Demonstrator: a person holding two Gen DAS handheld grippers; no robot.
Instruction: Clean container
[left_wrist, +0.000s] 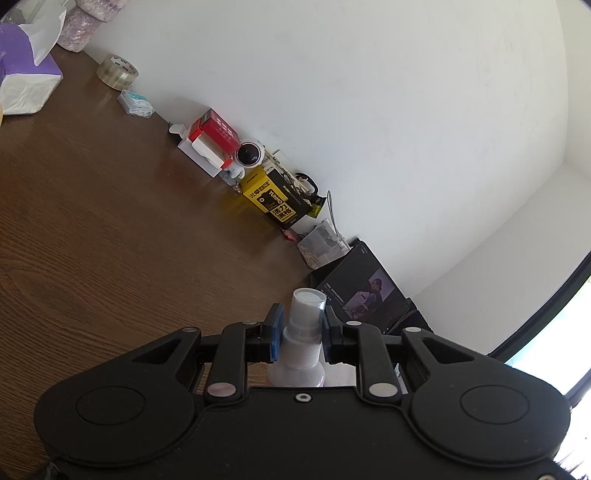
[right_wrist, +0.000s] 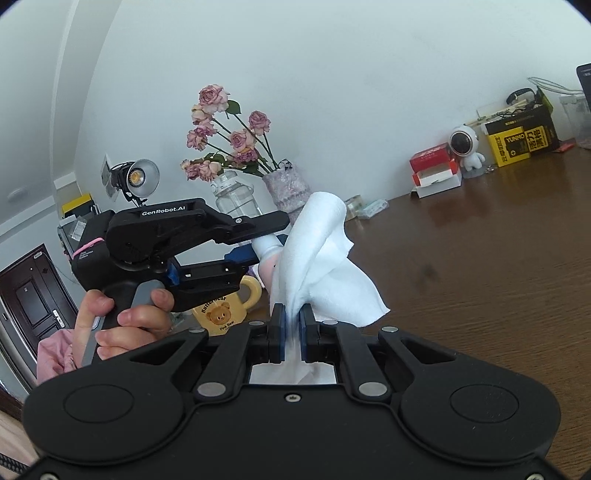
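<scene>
The left tongs (left_wrist: 299, 332) pinch a small white spray bottle (left_wrist: 301, 343) by its neck between blue pads, its clear cap pointing away from the camera, held above the brown wooden counter (left_wrist: 110, 240). In the right wrist view, that same tool reads "GenRobot.AI" in white on its black body, and a hand (right_wrist: 122, 321) grips its handle. The right tongs (right_wrist: 291, 328) are pressed together on a white cloth (right_wrist: 325, 266), which rises from between the pads and drapes against the bottle (right_wrist: 267, 251), touching it and hiding most of it. Behind, below the bottle, stands a yellow mug (right_wrist: 225, 306) printed with a bear and "Pink Bear". Along the counter's far edge by the wall sit a yellow and black box (left_wrist: 275, 201) marked "YUNMO", a red and white box (left_wrist: 214, 142), a white astronaut figure (left_wrist: 247, 157) and a roll of clear tape (left_wrist: 117, 72). Pink roses (right_wrist: 225, 140) stand in a vase near that edge.
</scene>
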